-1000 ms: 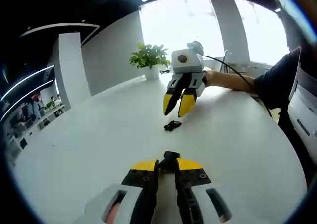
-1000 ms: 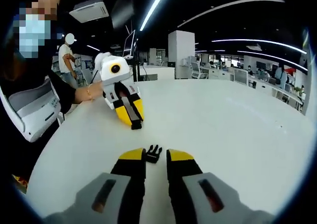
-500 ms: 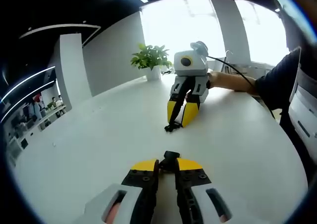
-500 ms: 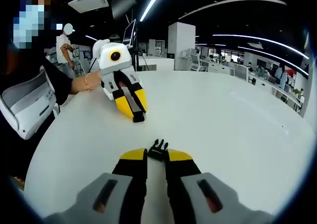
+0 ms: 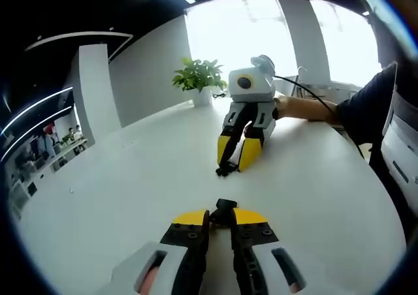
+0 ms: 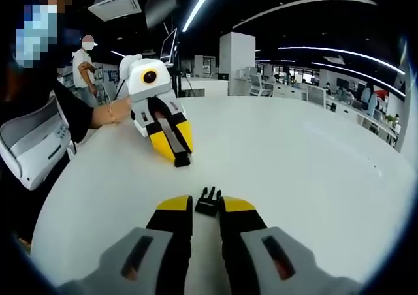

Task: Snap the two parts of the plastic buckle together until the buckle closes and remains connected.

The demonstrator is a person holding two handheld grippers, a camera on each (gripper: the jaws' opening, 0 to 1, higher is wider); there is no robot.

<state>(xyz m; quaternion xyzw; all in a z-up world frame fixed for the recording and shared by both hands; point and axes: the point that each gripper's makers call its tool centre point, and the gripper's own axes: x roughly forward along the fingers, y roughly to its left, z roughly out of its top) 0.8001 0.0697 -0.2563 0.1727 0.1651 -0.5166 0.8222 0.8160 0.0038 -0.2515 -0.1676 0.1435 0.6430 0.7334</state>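
Left tool [image 5: 222, 218]: bottom centre of the left gripper view, yellow tips drawn close around a small black buckle part [image 5: 226, 210] that pokes out between them; gripping it.
Same tool from the other side: upper left of the right gripper view [image 6: 181, 158], tips down on the desk [image 6: 313, 171], black piece [image 6: 181, 159] pinched at the very end.
Right tool [image 6: 206, 207]: bottom centre of the right gripper view, yellow tips parted a little, on either side of the pronged buckle part [image 6: 208, 201]; cannot tell whether pressing on it or merely flanking it.
Pronged buckle part: lying on the desk, prongs pointing away toward the upper middle of the frame, near the other black piece but apart from it.
Same right tool seen across the desk: centre of the left gripper view [image 5: 228, 168], tips lowered to the desk [image 5: 130, 197] with the black pronged piece [image 5: 226, 171] right at them.
Desk: white, broad, rounded at the edge.
Person: forearm [image 5: 307, 107] at the right of the left gripper view behind the right tool; dark sleeve [image 5: 369, 106] at the far right.
Plant [image 5: 198, 75]: upper centre of the left gripper view, in a white pot at the far desk edge before bright windows.
Background: open office with strip lights in the upper part of the right gripper view; standing person [image 6: 85, 70] at upper left.
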